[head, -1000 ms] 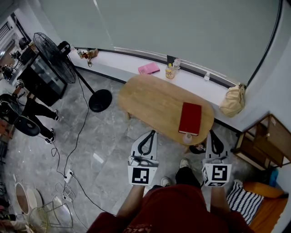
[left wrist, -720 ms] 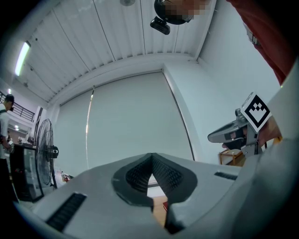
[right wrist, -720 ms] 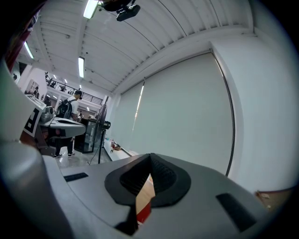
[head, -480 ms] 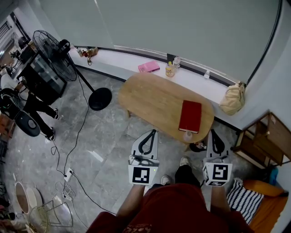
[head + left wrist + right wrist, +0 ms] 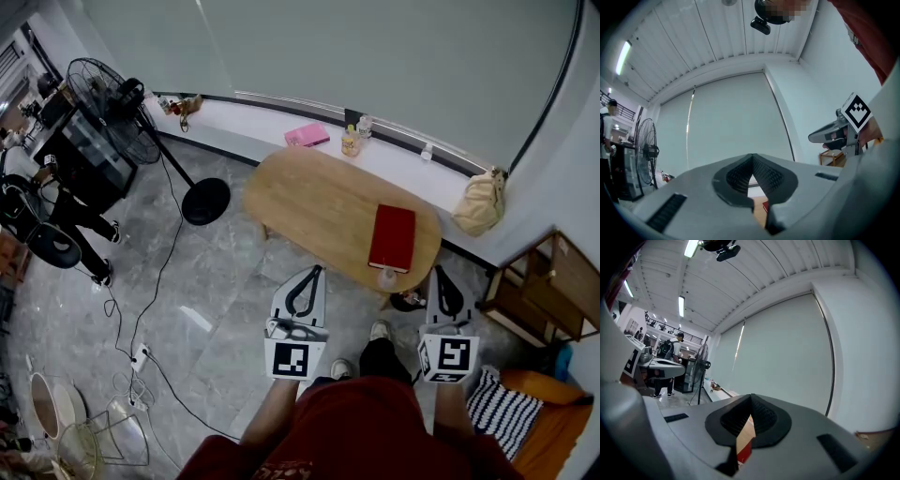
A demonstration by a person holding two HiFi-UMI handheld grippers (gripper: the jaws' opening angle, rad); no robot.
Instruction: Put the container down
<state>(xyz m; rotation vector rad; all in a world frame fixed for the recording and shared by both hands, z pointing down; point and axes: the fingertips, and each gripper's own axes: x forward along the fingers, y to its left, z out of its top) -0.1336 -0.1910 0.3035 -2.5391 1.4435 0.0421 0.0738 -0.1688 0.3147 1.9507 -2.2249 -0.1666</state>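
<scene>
We see the small clear container [image 5: 387,279] standing upright at the table's [image 5: 309,202] near edge, just beside the near end of the red book [image 5: 392,240]. We cannot tell what it holds. It lies ahead of us, between the two claws and nearer the right gripper [image 5: 439,279] than the left gripper [image 5: 310,277]. Both claws are clenched on nothing, short of the table's near side. We judge the container already set down.

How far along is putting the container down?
Done, it seems: the container stands on the table, at its near edge by the red book. In hand: nothing; the left gripper and right gripper are shut and empty. Left: nothing visible.
</scene>
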